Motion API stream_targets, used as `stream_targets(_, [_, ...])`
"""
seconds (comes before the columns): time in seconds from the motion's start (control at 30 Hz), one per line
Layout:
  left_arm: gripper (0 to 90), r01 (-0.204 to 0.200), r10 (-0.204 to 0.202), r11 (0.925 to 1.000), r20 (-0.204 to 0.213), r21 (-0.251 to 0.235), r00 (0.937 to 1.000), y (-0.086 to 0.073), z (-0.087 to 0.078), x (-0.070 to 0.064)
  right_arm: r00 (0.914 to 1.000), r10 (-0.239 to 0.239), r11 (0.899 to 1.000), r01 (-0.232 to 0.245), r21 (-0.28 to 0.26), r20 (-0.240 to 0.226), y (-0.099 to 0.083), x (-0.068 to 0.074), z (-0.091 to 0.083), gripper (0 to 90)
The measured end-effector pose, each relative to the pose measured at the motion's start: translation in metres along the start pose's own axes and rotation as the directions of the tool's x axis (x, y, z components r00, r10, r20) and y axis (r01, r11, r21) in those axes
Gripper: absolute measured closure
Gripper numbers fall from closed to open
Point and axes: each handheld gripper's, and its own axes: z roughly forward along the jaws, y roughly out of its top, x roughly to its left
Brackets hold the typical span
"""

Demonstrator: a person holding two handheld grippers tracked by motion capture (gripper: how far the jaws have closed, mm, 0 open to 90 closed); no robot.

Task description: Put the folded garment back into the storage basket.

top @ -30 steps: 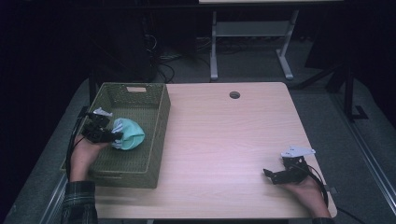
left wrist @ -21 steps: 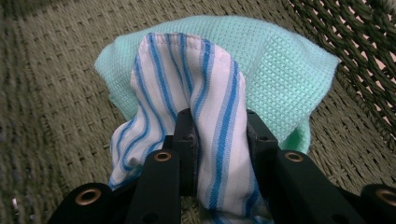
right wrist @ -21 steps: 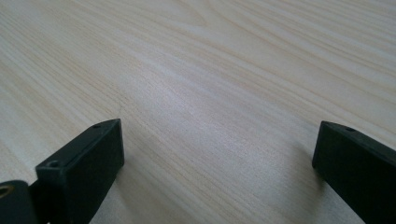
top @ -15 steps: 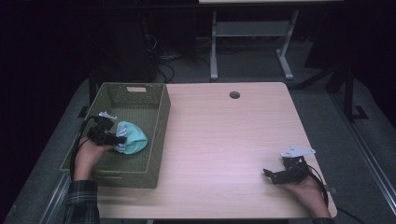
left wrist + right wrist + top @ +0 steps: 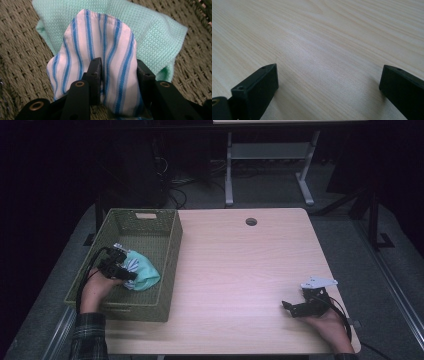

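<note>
High view over table (image 5: 240,270); left gripper view close inside basket (image 5: 165,250), shared.

The left hand (image 5: 95,287) comes in from 7 o'clock in the high view, forearm in a plaid sleeve (image 5: 89,337), and aims the left gripper (image 5: 125,270) toward 2 o'clock, jaws pinched together on what they hold. The right hand (image 5: 327,322) enters at 5 o'clock; the right gripper (image 5: 287,305) points toward 9 o'clock, low, jaws spread wide apart.
</note>
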Motion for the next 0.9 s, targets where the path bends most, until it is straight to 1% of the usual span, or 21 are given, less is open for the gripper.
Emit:
stream_targets(0.2, [57.2, 0.009, -0.009, 0.9998, 0.01, 0.017, 0.9999, -0.0007, 0.0027, 0.0006, 1.0, 0.0, 1.0, 0.0, 0.0, 0.0, 0.0, 0.0, 0.0, 1.7])
stream_targets(0.27, [53.3, 0.015, -0.015, 0.9995, 0.009, 0.029, 0.9998, -0.0008, 0.0048, 0.0005, 1.0, -0.001, 1.0, 0.001, 0.0, 0.0, 0.0, 0.0, 0.0, 1.7])
stream_targets(0.33, [49.1, 0.008, -0.008, 0.9995, -0.003, 0.031, 1.0, -0.0005, 0.0047, 0.0004, 1.0, 0.0, 1.0, 0.0, 0.0, 0.0, 0.0, 0.0, 0.0, 1.7])
stream_targets(0.43, [42.8, 0.013, -0.013, 0.9994, -0.015, 0.03, 0.9998, -0.0009, 0.0055, 0.001, 1.0, 0.0, 1.0, 0.0, 0.0, 0.0, 0.0, 0.0, 0.0, 1.7])
stream_targets(0.47, [40.2, 0.022, -0.021, 0.9993, -0.019, 0.031, 0.9996, -0.001, 0.0059, 0.001, 1.0, 0.0, 1.0, 0.0, 0.0, 0.0, 0.0, 0.0, 0.0, 1.7])
stream_targets(0.57, [34.7, 0.021, -0.02, 0.9992, -0.022, 0.036, 0.9996, -0.0011, 0.0063, 0.0015, 1.0, 0.0, 1.0, 0.0, 0.0, 0.0, 0.0, 0.0, 0.0, 1.7])
stream_targets(0.7, [25.0, 0.004, -0.004, 0.9992, -0.025, 0.039, 0.9997, -0.0005, 0.0086, 0.0003, 1.0, -0.001, 1.0, 0.001, 0.0, 0.0, 0.0, 0.0, 0.0, 1.7])
stream_targets(0.77, [18.7, 0.004, -0.003, 0.9992, -0.025, 0.039, 0.9997, -0.0004, 0.009, 0.0003, 1.0, -0.001, 1.0, 0.001, 0.0, 0.0, -0.0001, 0.0, 0.0, 1.7])
stream_targets(0.83, [15.1, 0.01, -0.009, 0.9993, -0.031, 0.035, 0.9995, -0.0007, 0.0092, 0.0009, 1.0, -0.001, 1.0, 0.001, 0.0, 0.0, -0.0001, 0.0001, -0.0001, 1.7])
stream_targets(0.9, [14.5, 0.022, -0.021, 0.9994, -0.039, 0.025, 0.999, -0.0009, 0.0084, 0.0019, 1.0, -0.001, 1.0, 0.001, 0.0, 0.0, -0.0001, 0.0001, -0.0001, 1.7])
